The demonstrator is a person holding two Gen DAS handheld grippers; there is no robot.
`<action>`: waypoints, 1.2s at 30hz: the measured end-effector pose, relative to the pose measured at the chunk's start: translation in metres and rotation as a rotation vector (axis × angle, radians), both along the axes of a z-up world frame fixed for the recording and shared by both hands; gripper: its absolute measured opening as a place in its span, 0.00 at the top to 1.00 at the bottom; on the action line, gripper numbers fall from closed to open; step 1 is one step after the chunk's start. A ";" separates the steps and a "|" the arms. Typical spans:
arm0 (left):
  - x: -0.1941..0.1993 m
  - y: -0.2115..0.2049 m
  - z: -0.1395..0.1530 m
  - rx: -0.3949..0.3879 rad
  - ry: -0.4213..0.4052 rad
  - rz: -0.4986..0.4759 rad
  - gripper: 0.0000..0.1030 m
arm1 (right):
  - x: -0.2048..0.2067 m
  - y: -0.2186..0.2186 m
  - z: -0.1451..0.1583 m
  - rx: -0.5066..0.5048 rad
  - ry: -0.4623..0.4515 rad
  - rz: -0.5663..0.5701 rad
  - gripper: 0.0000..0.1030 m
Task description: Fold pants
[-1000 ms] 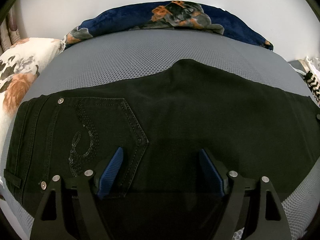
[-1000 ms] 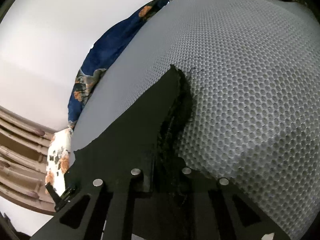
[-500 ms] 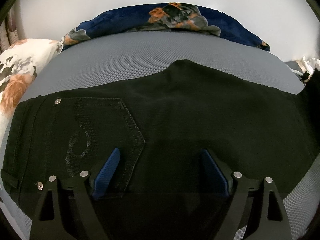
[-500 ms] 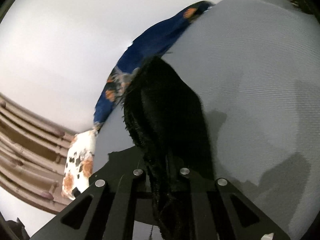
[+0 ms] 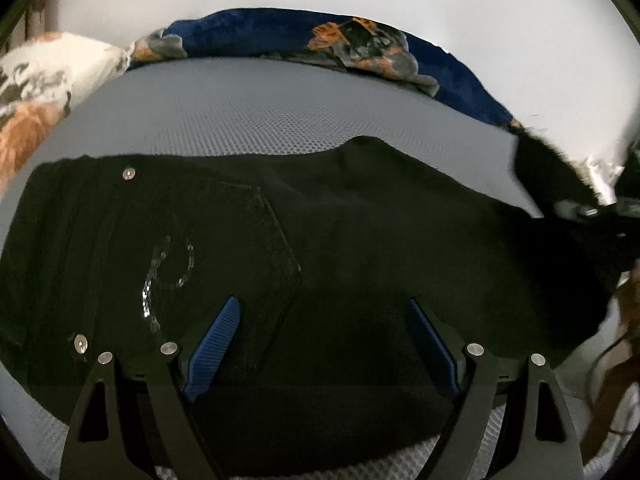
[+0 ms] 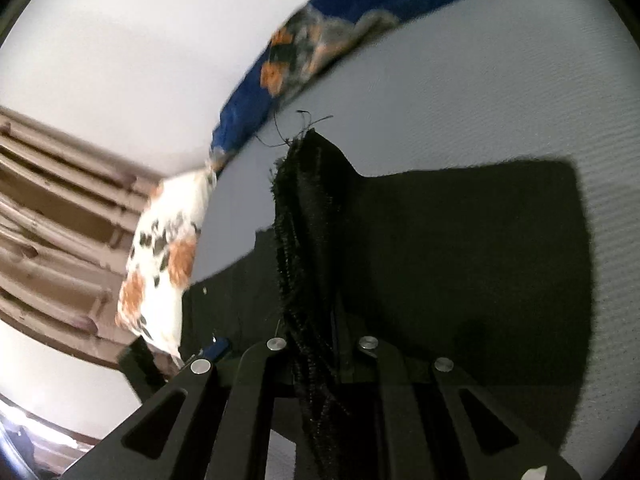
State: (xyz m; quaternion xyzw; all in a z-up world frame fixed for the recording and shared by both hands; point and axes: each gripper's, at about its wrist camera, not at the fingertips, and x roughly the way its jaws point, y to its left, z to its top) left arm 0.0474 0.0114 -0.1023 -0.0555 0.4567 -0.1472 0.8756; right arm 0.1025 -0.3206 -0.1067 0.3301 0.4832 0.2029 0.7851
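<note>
Black pants [image 5: 360,240] lie flat across the grey mesh bed, back pocket with a sequin swirl [image 5: 168,268] at the left. My left gripper [image 5: 320,344] is open, its blue pads [image 5: 212,344] spread just above the seat of the pants. My right gripper [image 6: 320,344] is shut on the frayed hem of a pant leg [image 6: 312,208] and holds it lifted above the bed, with the rest of the pants [image 6: 460,260] below. In the left wrist view the right gripper with the raised leg [image 5: 560,184] shows at the far right.
A dark blue floral blanket [image 5: 360,36] lies along the far edge of the bed [image 5: 240,112] by the white wall. A white floral pillow [image 5: 36,88] sits at the left, also in the right wrist view [image 6: 164,256]. A wooden headboard [image 6: 48,216] is behind it.
My right gripper has lifted the pant leg hem off the bed and carried it up and over toward the waist end. The left gripper stayed open over the seat, shifting slightly.
</note>
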 end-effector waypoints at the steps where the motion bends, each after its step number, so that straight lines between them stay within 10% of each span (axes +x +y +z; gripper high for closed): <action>1: -0.002 0.002 0.000 -0.013 0.004 -0.005 0.18 | 0.002 0.005 -0.004 -0.005 0.009 0.013 0.92; 10: -0.015 0.009 0.014 -0.098 -0.012 -0.065 0.19 | 0.014 0.068 -0.031 -0.160 0.080 0.108 0.87; 16: -0.009 0.012 0.018 -0.185 0.020 -0.066 0.19 | 0.013 0.081 -0.028 -0.096 0.096 0.140 0.50; 29: 0.006 0.001 0.015 -0.326 0.123 -0.097 0.19 | -0.019 0.061 -0.005 -0.029 0.054 0.090 0.49; 36: 0.020 -0.021 0.000 -0.431 0.284 -0.156 0.35 | -0.038 0.039 0.006 -0.075 0.011 -0.003 0.49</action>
